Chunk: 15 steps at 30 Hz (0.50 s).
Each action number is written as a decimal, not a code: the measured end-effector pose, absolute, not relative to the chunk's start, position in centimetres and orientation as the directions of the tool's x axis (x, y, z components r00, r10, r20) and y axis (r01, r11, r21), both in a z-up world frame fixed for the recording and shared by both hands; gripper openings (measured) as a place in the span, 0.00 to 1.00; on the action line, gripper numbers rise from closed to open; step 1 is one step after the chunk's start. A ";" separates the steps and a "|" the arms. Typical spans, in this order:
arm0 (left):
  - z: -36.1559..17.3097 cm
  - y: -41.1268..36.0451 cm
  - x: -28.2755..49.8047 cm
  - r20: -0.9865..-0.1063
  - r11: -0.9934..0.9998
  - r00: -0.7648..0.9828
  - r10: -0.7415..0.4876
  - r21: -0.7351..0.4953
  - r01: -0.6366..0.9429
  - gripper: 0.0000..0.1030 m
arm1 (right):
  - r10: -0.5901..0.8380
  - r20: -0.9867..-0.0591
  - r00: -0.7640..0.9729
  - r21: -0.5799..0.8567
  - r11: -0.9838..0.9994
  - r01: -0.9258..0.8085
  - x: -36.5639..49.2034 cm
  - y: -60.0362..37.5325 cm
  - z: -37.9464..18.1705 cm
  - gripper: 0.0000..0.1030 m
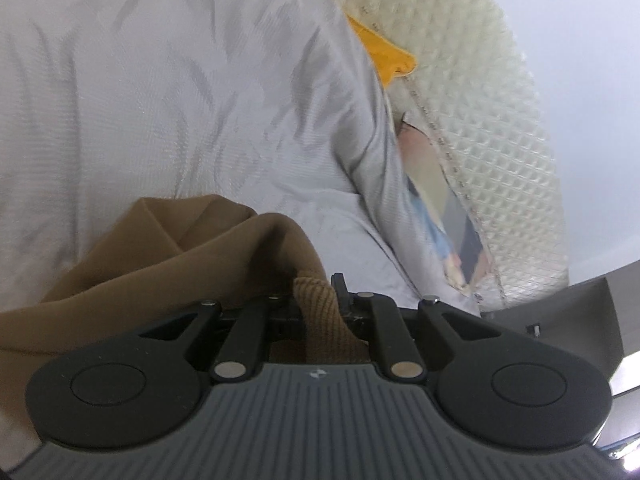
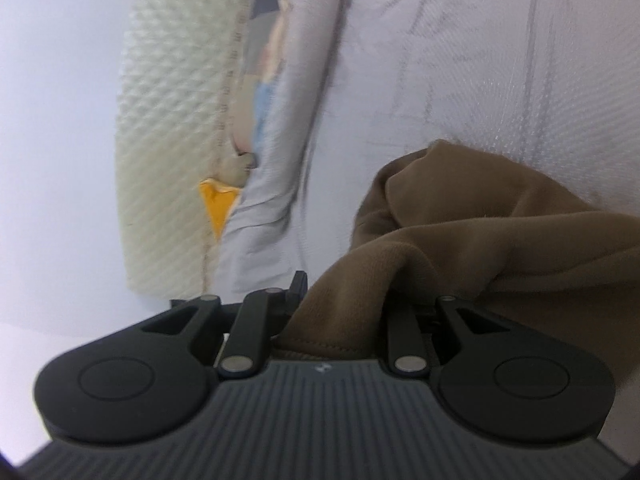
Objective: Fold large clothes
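Two grippers, left and right, clamp the brown garment.

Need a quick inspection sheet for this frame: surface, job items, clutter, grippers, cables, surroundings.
Surface: bed covered by a wrinkled pale grey sheet; cream quilted mattress exposed at its edge.
Job's things: brown garment, bunched, held by both grippers; its ribbed cuff or hem sits in the left one.
Clutter: a yellow item and a patterned cloth, tucked between sheet and mattress; what they are is unclear.
Grippers: left gripper shut on the ribbed edge; right gripper shut on a fold of the garment.
Cables: nothing seen.
Surroundings: plain pale wall; a grey furniture edge at lower right in the left wrist view.
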<state>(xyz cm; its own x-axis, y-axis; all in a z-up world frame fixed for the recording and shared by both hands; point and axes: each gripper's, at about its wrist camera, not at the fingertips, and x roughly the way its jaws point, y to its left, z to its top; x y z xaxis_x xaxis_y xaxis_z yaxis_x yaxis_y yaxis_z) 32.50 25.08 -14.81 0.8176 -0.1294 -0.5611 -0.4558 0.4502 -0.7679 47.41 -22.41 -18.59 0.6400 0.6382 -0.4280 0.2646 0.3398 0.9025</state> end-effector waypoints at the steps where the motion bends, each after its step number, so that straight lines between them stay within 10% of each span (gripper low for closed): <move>1: -16.1 25.3 33.3 -0.560 0.454 0.818 -0.133 -0.768 -0.452 0.14 | 0.639 -0.435 0.635 0.899 0.346 0.268 48.2 -22.1 -19.4 0.24; 15: -27.0 27.3 39.2 -0.580 0.497 0.793 -0.186 -0.752 -0.433 0.19 | 0.666 -0.516 0.538 0.843 0.506 0.182 54.3 -18.9 -24.7 0.24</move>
<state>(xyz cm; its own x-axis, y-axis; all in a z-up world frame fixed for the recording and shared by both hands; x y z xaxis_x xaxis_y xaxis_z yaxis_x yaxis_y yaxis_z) 39.19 27.31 -27.00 0.7927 -0.1864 -0.5804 -0.4334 0.4973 -0.7516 54.33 -18.86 -24.71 0.5384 0.6662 -0.5160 0.1818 0.5061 0.8431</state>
